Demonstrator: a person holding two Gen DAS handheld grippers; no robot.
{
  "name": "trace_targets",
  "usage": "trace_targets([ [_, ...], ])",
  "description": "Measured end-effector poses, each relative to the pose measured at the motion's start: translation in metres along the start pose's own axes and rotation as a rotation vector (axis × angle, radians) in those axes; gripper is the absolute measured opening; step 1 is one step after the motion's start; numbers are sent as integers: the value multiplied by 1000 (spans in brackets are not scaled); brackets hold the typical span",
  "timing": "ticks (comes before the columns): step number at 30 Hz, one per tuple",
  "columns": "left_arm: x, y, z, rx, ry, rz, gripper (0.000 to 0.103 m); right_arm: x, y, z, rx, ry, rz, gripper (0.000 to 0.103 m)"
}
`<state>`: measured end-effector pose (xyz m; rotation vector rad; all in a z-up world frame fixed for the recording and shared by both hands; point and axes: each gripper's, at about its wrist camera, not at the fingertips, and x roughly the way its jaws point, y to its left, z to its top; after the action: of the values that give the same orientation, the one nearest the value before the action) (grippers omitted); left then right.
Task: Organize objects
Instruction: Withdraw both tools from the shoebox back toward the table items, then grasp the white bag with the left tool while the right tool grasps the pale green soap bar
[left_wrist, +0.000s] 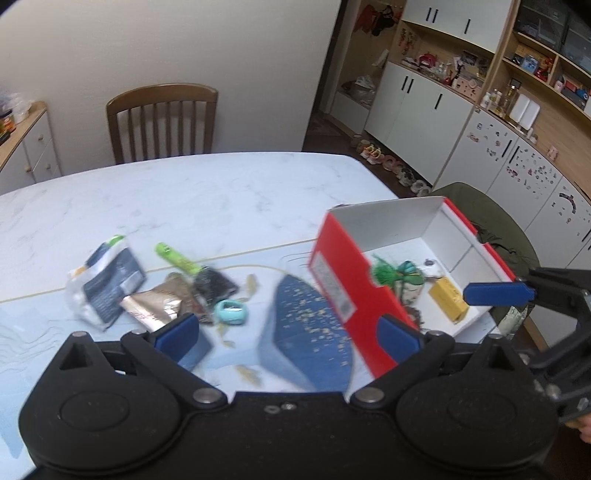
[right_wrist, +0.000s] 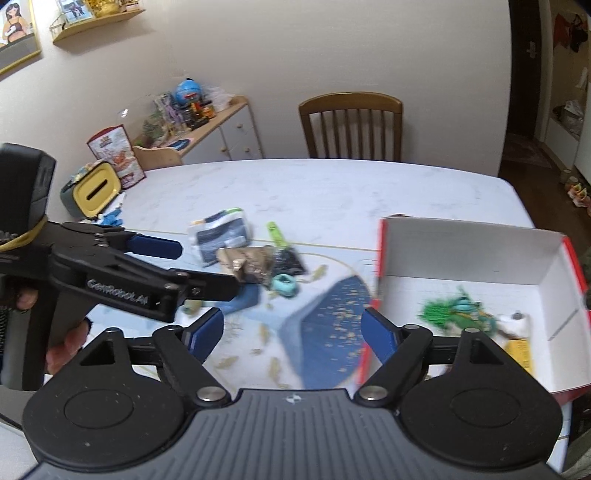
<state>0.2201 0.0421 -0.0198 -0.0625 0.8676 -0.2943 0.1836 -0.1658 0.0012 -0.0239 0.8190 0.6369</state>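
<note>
Inside, red box (right_wrist: 476, 254) white-walled, partly filled.

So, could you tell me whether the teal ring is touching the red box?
Apart. The right wrist view shows the teal ring and red box separated by bare table mat.

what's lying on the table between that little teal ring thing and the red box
A dark blue speckled patch printed on the table mat, with scattered tan marks; no loose object lies there. Both wrist views show it between the teal ring and the red box.
</note>
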Motion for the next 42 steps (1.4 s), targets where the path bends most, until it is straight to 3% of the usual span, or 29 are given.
trace_targets([
  [6, -1, 40, -2, -30, 25, 24, 102, 21, 29, -2, -4, 18, -2, 84],
  [21, 9, 127, 7, -57, 0, 111, 102, 88, 86, -4, -52, 112, 9, 84],
  [27, 31, 159, 11, -95, 12, 139, 102, 123, 112, 1, -90, 144, 28, 84],
  [34, 63, 183, 21, -63, 11, 190, 102, 162, 133, 5, -145, 179, 48, 84],
  [42, 102, 198, 23, -63, 56, 192, 94, 203, 137, 5, -140, 237, 41, 84],
])
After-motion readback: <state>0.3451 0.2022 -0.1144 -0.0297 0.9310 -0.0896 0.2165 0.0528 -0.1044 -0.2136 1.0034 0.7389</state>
